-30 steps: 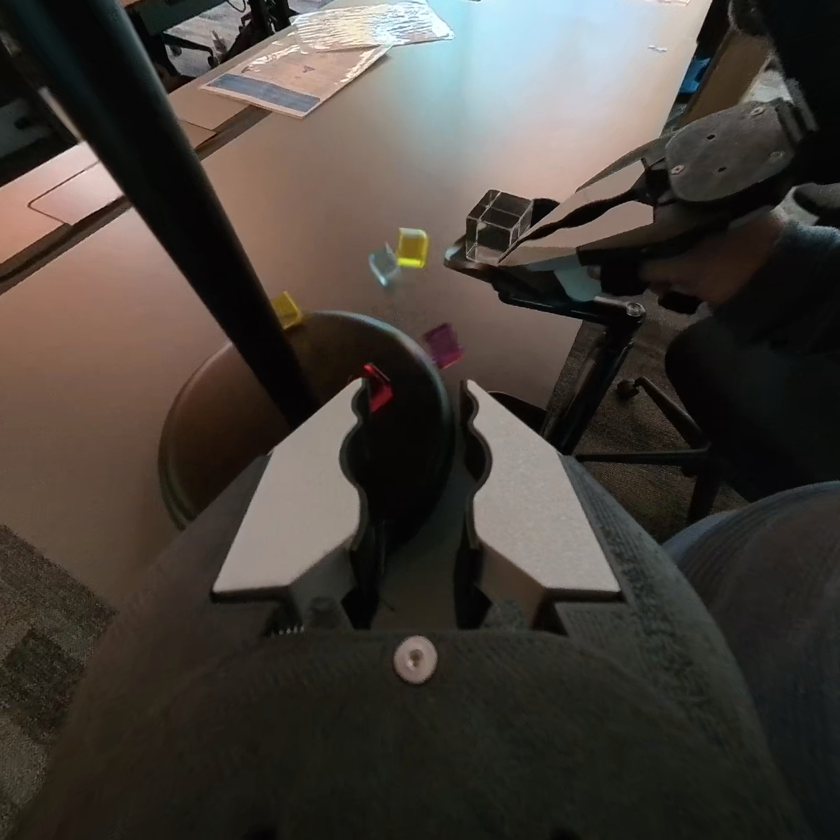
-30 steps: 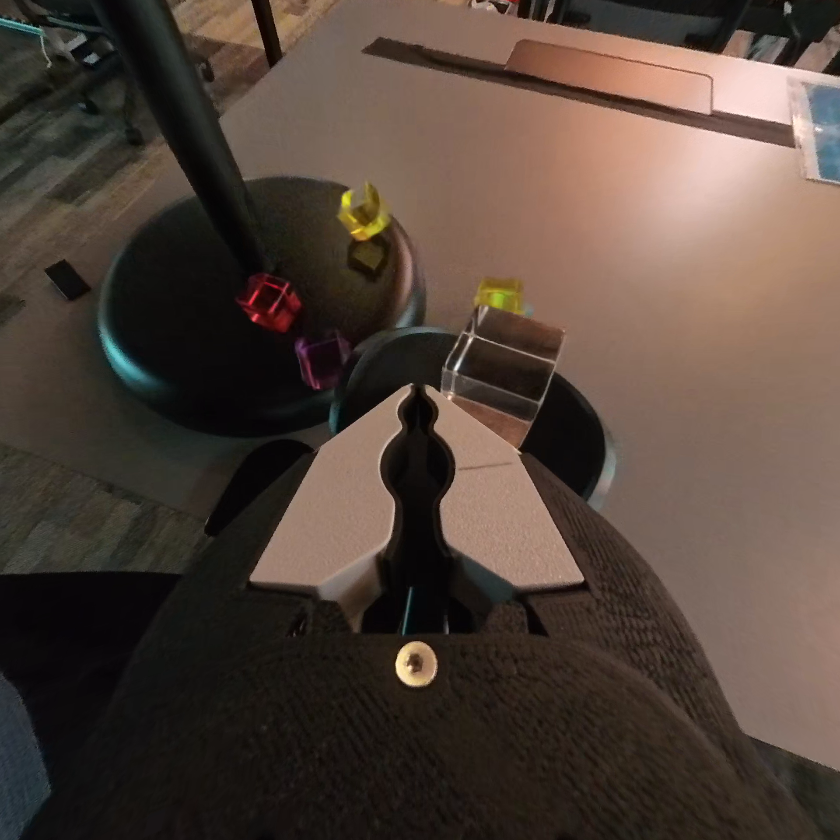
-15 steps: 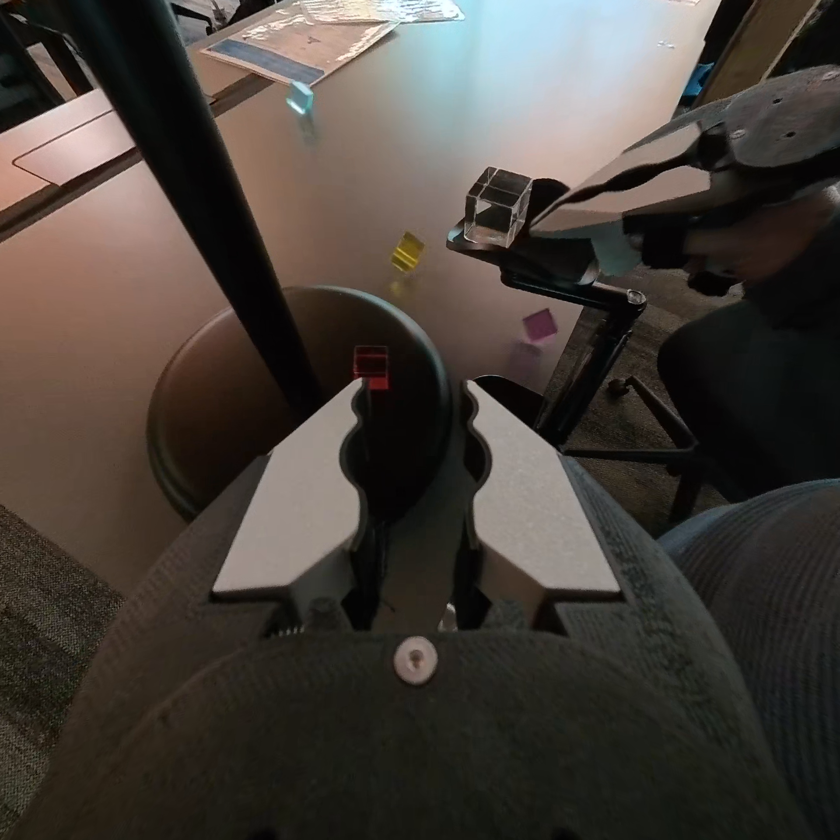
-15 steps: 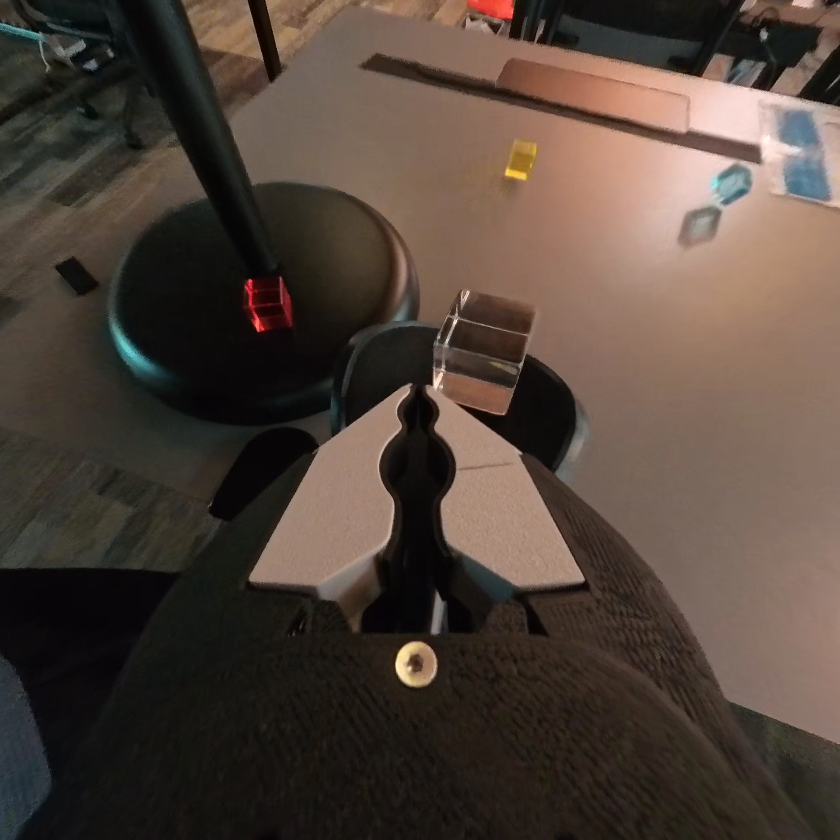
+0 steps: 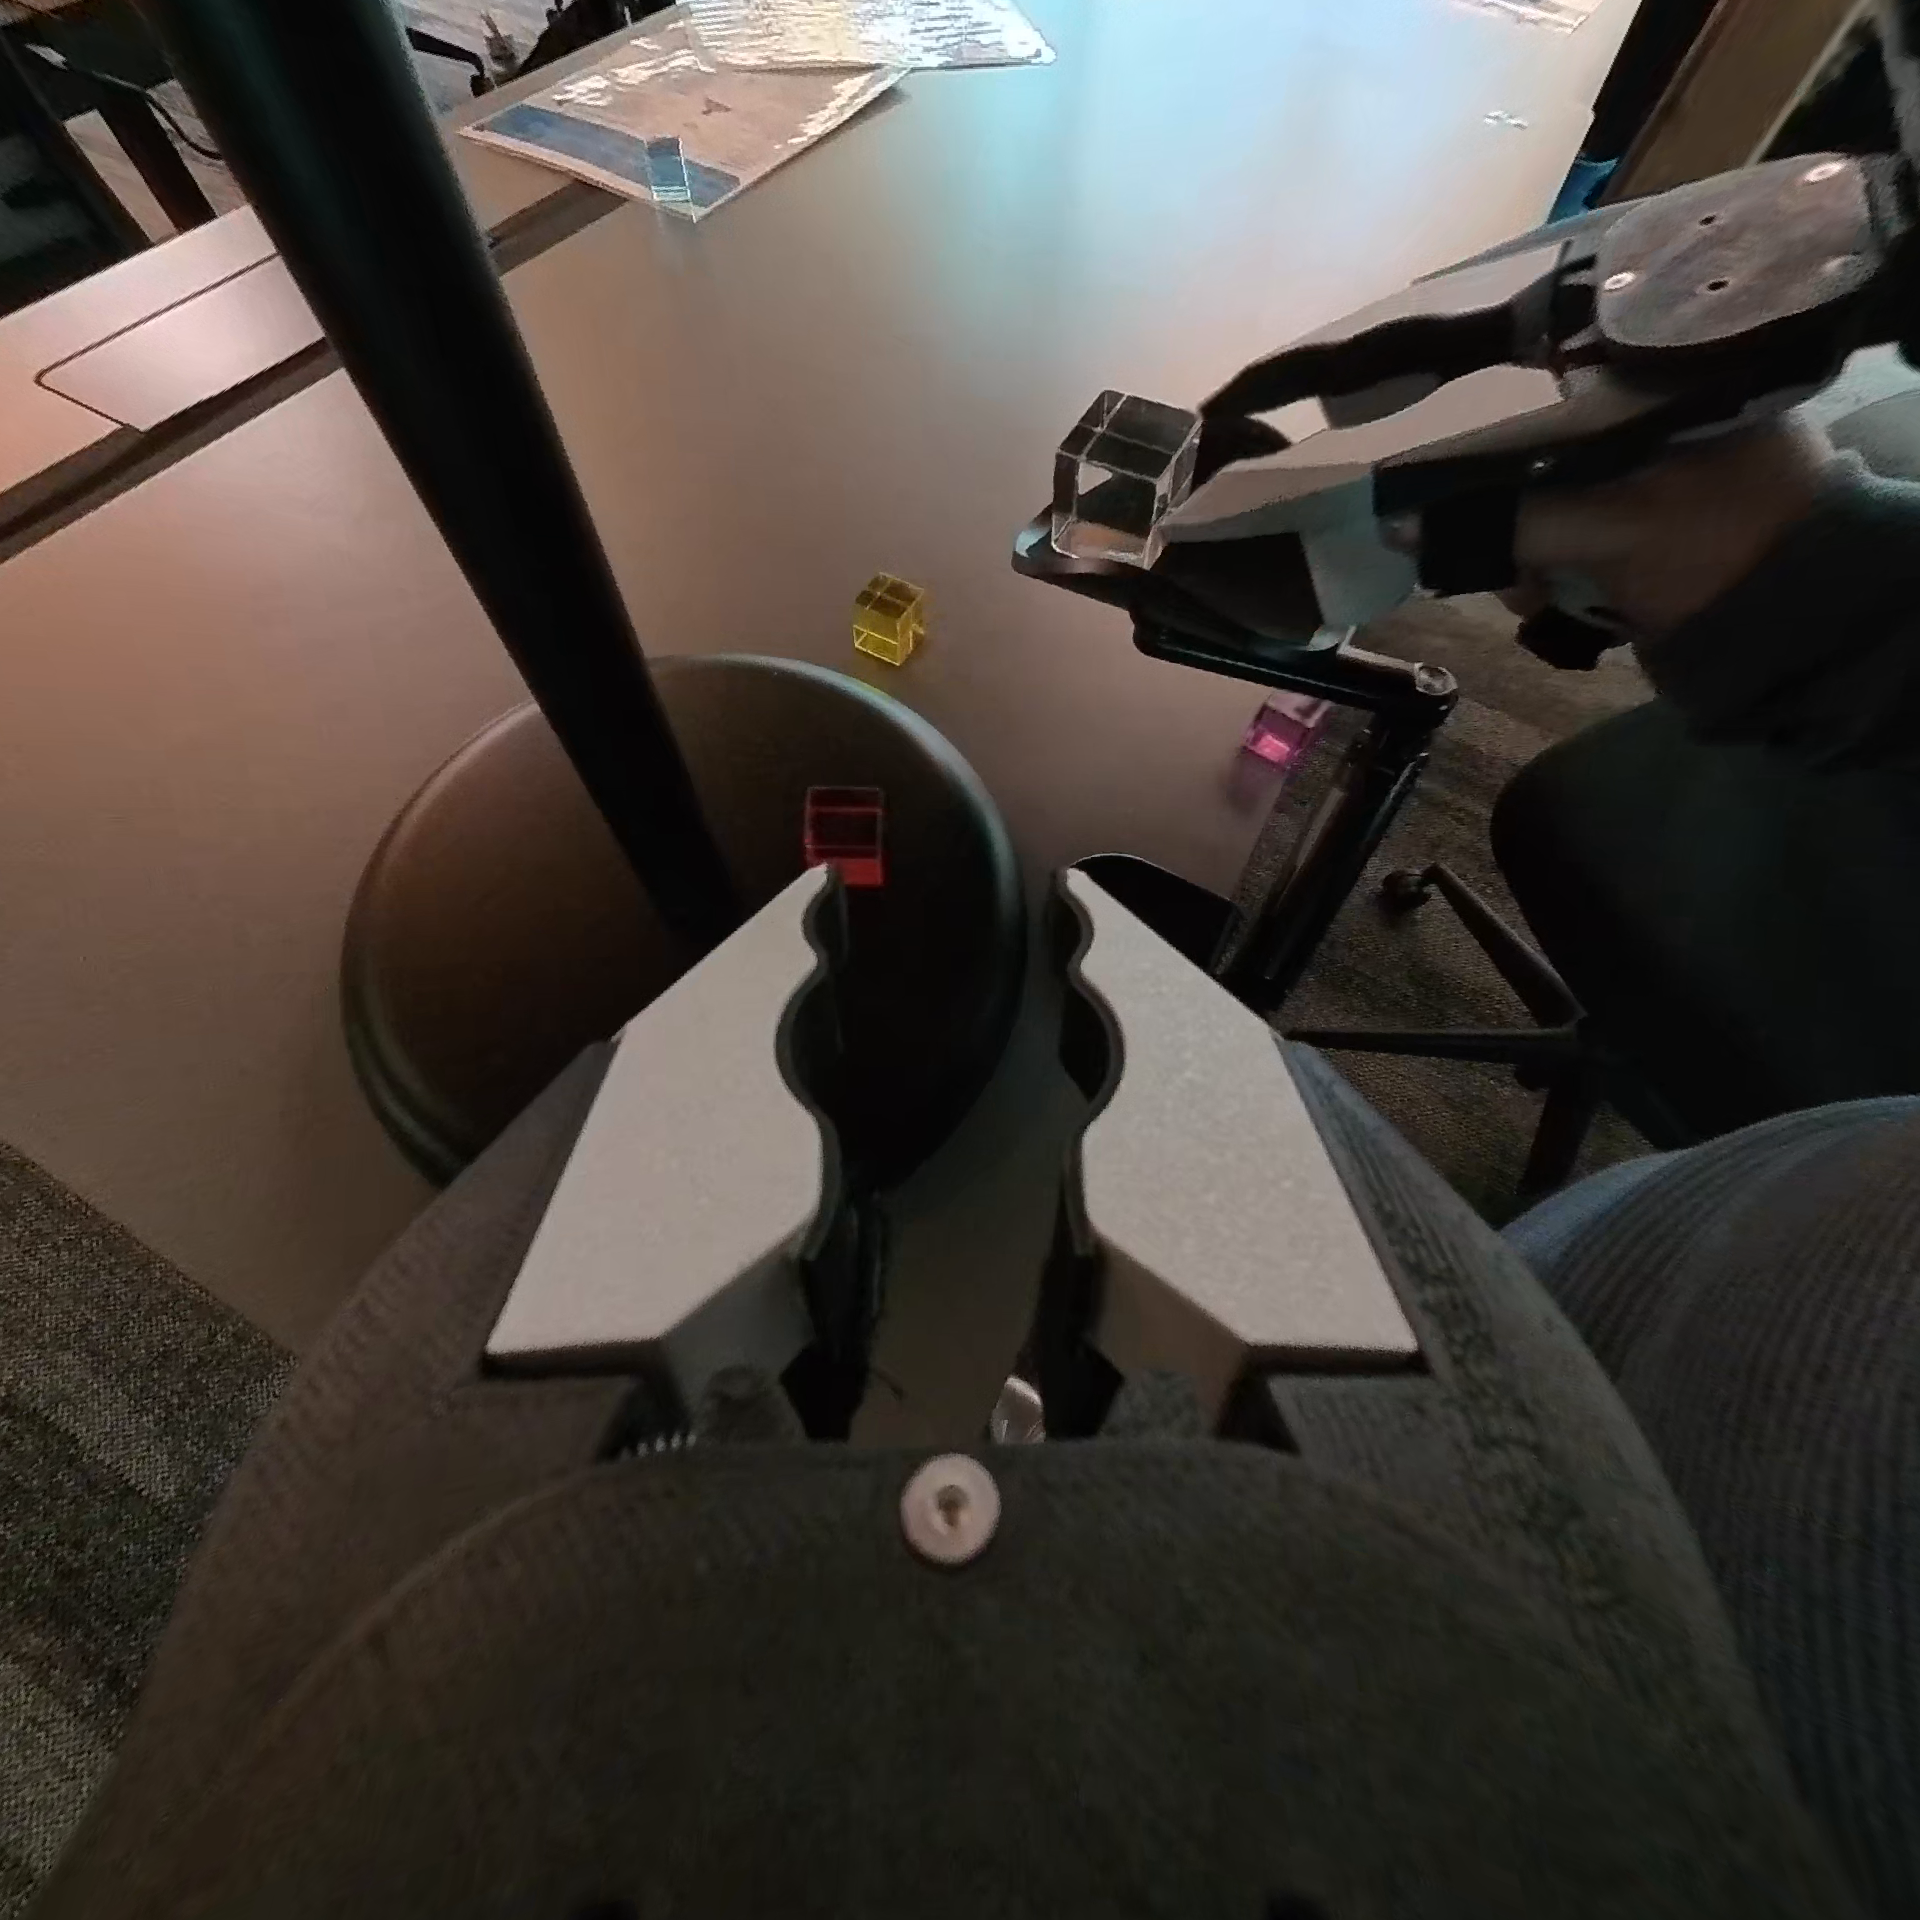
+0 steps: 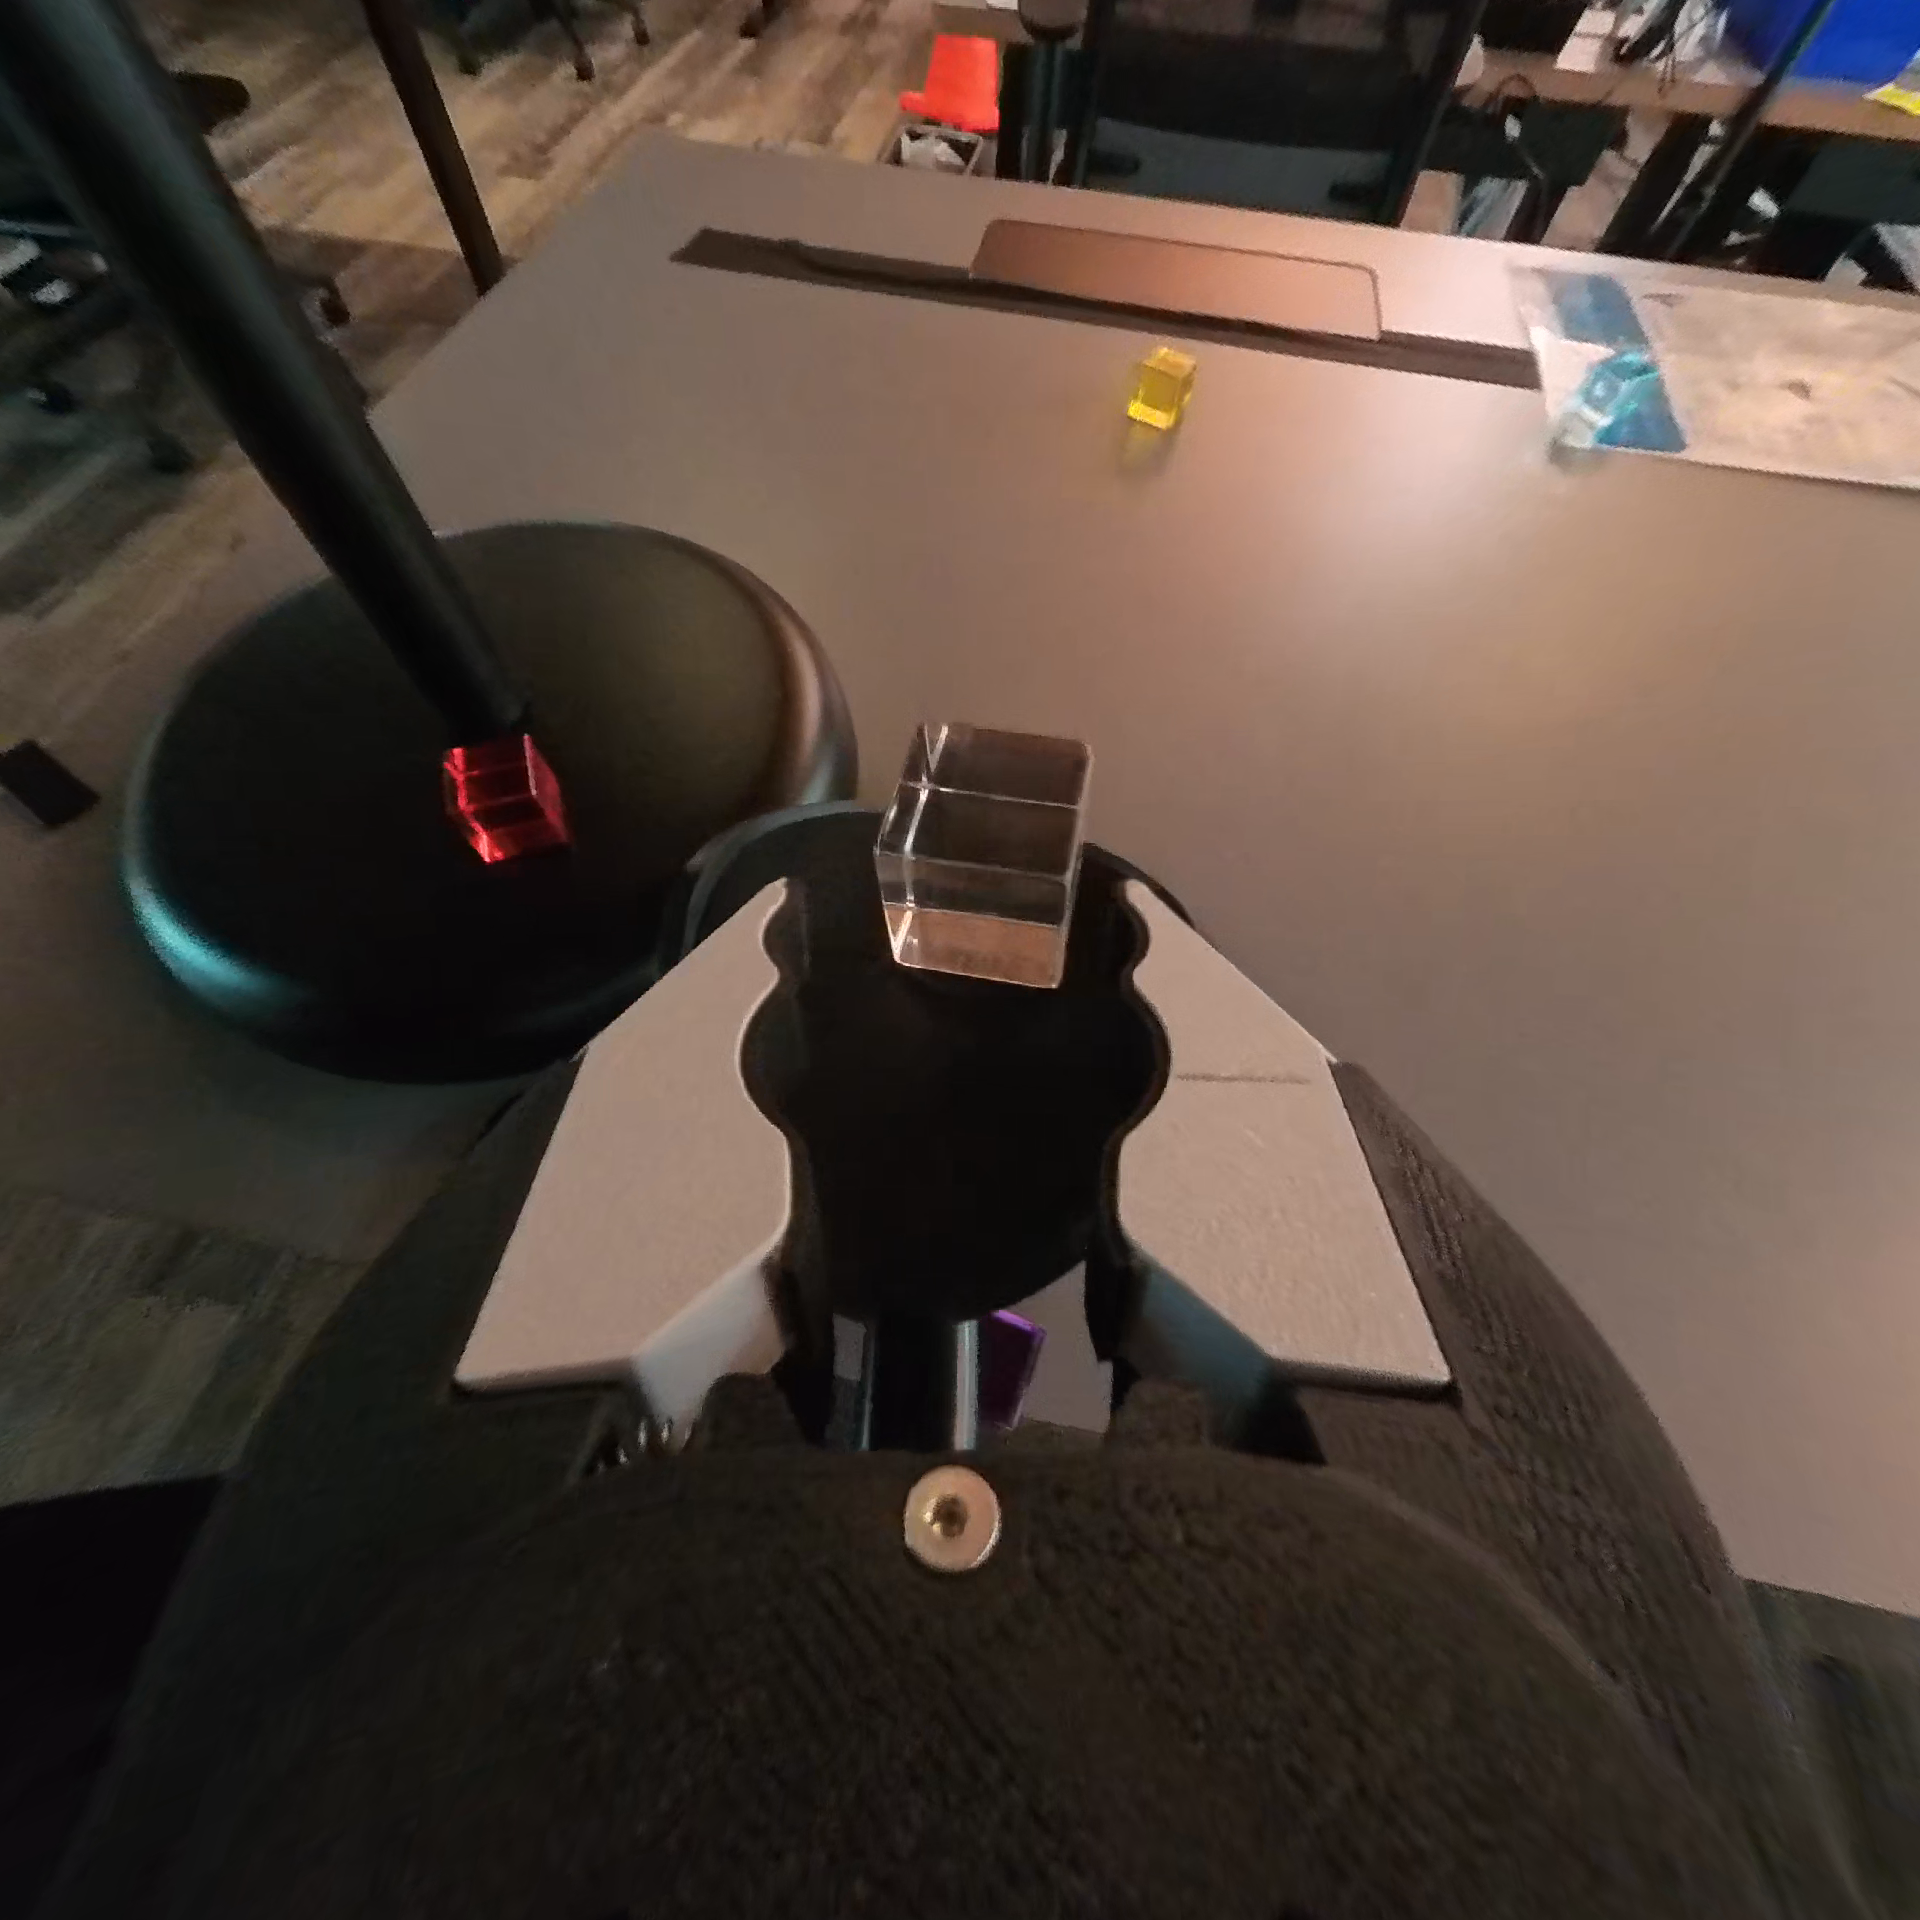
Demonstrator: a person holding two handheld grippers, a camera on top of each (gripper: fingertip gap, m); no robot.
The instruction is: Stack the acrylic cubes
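On a small black round platform (image 6: 727, 862) at the near edge of the table (image 6: 1351, 831), a clear cube (image 6: 982, 868) is sitting between the spread fingers of the right gripper (image 6: 961, 904); the jaws are standing wide open, with a gap showing between the cube and each fingertip, so nothing is being gripped. In the left wrist view the same clear cube (image 5: 1127, 488) is resting on the platform (image 5: 1039, 545), which is carried by a black arm (image 5: 1299, 675), with the right gripper (image 5: 1205, 447) reaching around it from the right, held by a person's hand (image 5: 1579, 530). The left gripper (image 5: 940, 883) is hovering partly open and bare over the round black base (image 5: 499, 935) of a stand, whose black pole (image 5: 416, 416) is rising from it at a slant. A red cube (image 5: 844, 836) is lying on that base just beyond the left fingertip (image 5: 821, 883), close to the foot of the pole. A yellow cube (image 5: 888, 615) is sitting on the table beyond the base, and a pink cube (image 5: 1283, 732) is lying near the table's edge under the arm. Farther back, a plastic sleeve of papers (image 5: 727, 104) is lying on the table, and a bluish cube (image 6: 1605, 400) is resting at its edge.
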